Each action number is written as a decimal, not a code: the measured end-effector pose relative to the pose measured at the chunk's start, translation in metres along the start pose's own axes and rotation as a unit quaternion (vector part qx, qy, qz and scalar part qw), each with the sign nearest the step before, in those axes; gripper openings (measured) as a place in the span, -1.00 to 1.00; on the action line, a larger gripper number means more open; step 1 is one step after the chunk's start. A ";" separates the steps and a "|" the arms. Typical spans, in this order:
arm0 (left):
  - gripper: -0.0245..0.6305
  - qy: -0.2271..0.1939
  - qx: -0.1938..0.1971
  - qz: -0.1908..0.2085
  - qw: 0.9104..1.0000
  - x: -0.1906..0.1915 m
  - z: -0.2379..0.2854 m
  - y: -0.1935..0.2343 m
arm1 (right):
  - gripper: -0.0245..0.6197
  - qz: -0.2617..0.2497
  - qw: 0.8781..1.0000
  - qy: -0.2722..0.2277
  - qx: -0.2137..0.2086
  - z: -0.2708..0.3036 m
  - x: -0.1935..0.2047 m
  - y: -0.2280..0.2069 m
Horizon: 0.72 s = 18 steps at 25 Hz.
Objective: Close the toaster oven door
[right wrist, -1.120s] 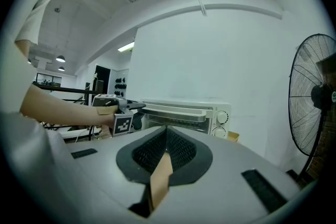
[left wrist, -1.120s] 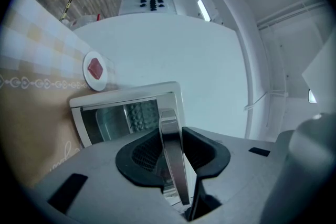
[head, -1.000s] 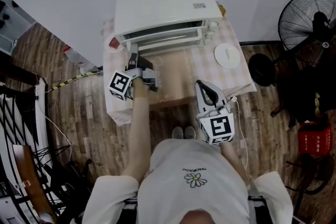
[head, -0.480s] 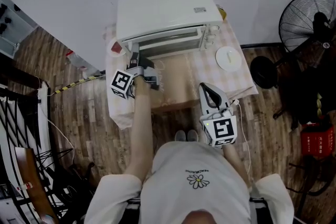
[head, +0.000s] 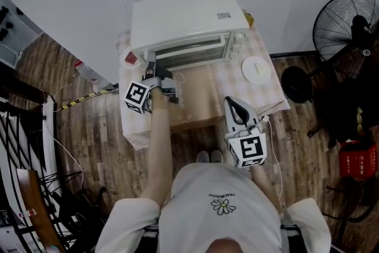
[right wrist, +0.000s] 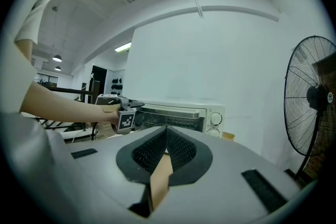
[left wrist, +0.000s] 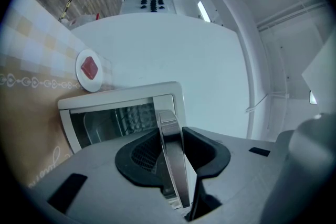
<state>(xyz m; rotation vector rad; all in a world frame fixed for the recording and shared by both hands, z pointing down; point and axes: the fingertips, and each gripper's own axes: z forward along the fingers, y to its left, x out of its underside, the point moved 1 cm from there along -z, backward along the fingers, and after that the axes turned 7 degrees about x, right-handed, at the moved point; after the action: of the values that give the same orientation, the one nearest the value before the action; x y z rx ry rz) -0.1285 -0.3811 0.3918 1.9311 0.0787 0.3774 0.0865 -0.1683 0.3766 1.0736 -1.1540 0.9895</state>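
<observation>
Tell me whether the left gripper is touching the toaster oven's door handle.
Touching. The left gripper view shows the left gripper closed on the metal door handle, a pad pressed against each side.

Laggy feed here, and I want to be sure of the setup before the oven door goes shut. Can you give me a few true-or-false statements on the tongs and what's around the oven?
1. The left tongs are clamped on the door handle of the toaster oven. True.
2. The right tongs hold the white plate. False: they are shut on nothing, held back from the oven.
3. The white plate lies on the table, right of the oven in the head view. True.
4. The fan stands on the table. False: it stands on the floor, off to the table's right.
</observation>
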 end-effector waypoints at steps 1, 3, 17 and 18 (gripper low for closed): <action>-0.53 0.000 -0.003 0.001 1.000 0.000 0.000 0.000 | -0.89 -0.002 1.000 -0.001 -0.001 0.000 0.000 0.000; -0.53 0.005 -0.009 0.004 1.000 0.000 0.001 0.000 | -0.90 -0.004 1.000 -0.004 -0.002 0.000 -0.001 0.000; -0.31 0.053 -0.055 0.216 0.974 -0.023 -0.018 -0.034 | -0.90 -0.025 0.998 -0.054 -0.038 0.007 -0.033 0.012; -0.32 0.058 -0.049 0.237 0.969 -0.024 -0.020 -0.043 | -0.90 -0.033 0.997 -0.062 -0.041 0.008 -0.038 0.013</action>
<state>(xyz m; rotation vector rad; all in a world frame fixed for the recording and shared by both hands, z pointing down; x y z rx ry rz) -0.1519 -0.3520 0.3535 1.8163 -0.3256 0.7979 0.0666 -0.1754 0.3419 1.1131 -1.2416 0.8253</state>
